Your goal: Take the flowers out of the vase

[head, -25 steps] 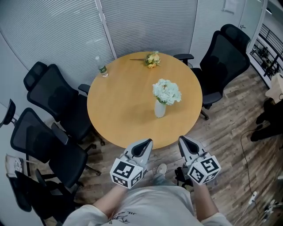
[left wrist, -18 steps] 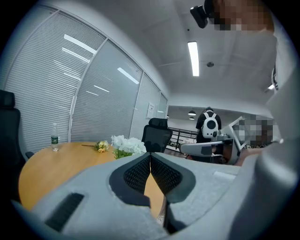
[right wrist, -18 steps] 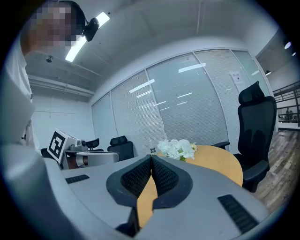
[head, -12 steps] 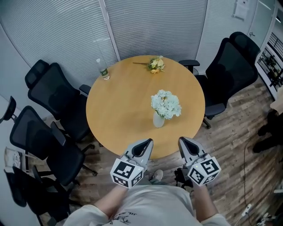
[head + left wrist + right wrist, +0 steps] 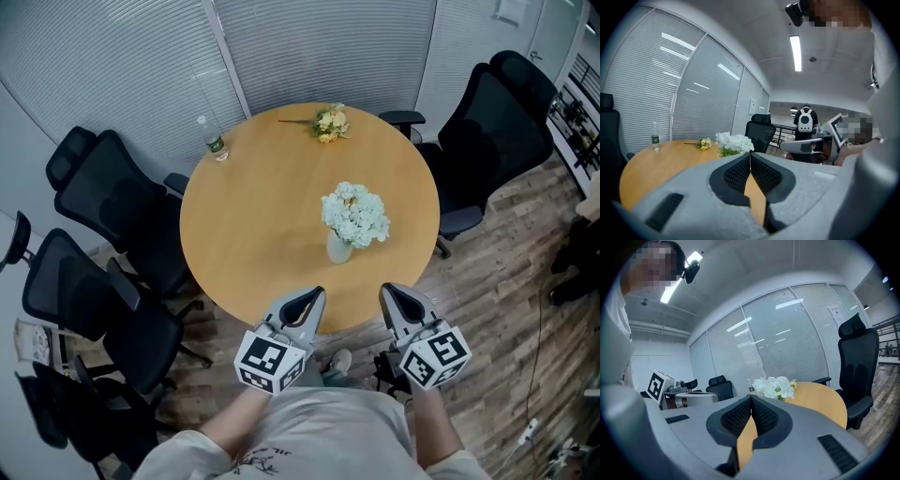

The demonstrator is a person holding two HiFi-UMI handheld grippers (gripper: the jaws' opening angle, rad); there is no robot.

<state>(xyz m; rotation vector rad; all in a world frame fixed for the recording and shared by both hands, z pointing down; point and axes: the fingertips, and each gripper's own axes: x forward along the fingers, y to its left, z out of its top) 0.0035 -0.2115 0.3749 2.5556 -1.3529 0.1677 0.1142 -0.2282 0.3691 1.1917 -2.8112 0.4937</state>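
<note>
Two grippers are held side by side just off the near edge of the table: the left gripper [image 5: 310, 299] and the right gripper [image 5: 393, 293], each with its jaws pressed together and nothing gripped between them. On the one round table [image 5: 253, 225] a single white vase [image 5: 338, 249] is stood upright, and one bunch of white flowers [image 5: 356, 214] is seated in it. One small yellow bouquet [image 5: 328, 123] is laid near the far edge, and one bottle [image 5: 214, 142] is stood at the far left rim.
</note>
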